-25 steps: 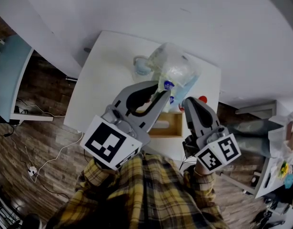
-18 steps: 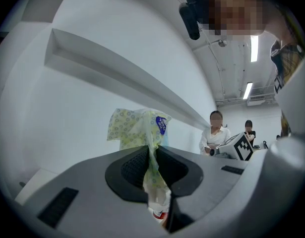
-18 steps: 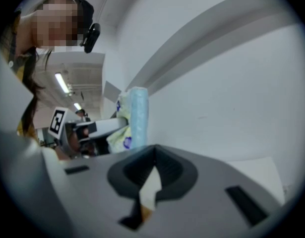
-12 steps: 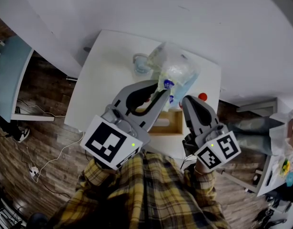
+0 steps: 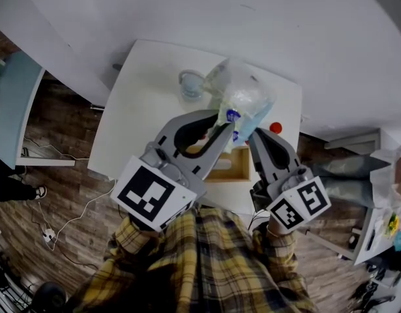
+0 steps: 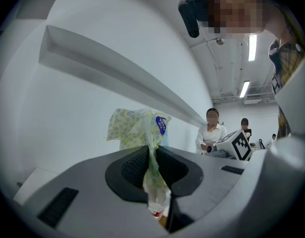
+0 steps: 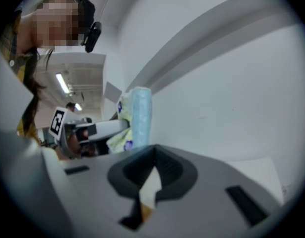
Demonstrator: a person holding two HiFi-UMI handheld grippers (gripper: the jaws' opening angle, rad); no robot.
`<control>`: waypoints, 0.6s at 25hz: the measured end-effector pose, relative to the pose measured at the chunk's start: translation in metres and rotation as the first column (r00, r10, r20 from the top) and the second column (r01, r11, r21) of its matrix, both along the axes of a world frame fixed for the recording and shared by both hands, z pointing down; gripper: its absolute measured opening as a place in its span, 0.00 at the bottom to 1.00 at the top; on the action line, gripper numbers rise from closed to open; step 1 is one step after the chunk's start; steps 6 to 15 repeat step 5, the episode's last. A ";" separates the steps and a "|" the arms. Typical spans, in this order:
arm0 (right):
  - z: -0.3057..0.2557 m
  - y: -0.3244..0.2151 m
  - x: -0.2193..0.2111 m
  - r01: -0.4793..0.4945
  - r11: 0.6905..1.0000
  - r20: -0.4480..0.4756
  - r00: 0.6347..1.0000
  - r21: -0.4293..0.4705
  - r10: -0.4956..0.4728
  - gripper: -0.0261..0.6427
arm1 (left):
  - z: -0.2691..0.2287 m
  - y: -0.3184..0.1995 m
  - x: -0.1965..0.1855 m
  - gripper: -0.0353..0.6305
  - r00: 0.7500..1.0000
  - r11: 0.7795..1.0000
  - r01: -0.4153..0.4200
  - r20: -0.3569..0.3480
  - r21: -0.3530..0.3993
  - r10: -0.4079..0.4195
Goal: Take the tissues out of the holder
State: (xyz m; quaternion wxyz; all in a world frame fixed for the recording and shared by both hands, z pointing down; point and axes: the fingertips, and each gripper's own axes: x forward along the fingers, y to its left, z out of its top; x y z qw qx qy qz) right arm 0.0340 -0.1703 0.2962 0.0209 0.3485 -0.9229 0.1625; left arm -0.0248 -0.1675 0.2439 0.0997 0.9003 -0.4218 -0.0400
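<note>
The left gripper (image 5: 221, 124) has its jaws pinching the crinkled plastic wrapper of the soft tissue pack (image 5: 239, 96), yellow-green patterned with a blue label, and the pack hangs lifted in the air above the open light wooden box holder (image 5: 229, 168) on the white table (image 5: 148, 109). In the left gripper view the wrapper (image 6: 135, 125) bunches right between the tips. The right gripper (image 5: 255, 139) sits just beside the pack, jaws pressed together on nothing.
</note>
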 end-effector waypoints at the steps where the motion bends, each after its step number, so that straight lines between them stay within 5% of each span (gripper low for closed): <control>1: 0.001 0.000 0.001 -0.001 1.000 0.000 1.000 -0.001 0.001 0.06 | 0.001 0.000 0.000 0.15 1.000 1.000 0.000 0.000 -0.002 0.000; 15: 0.003 0.001 0.002 -0.001 1.000 -0.001 1.000 -0.007 0.001 0.06 | 0.003 0.000 0.000 0.15 1.000 1.000 -0.001 0.002 -0.012 0.001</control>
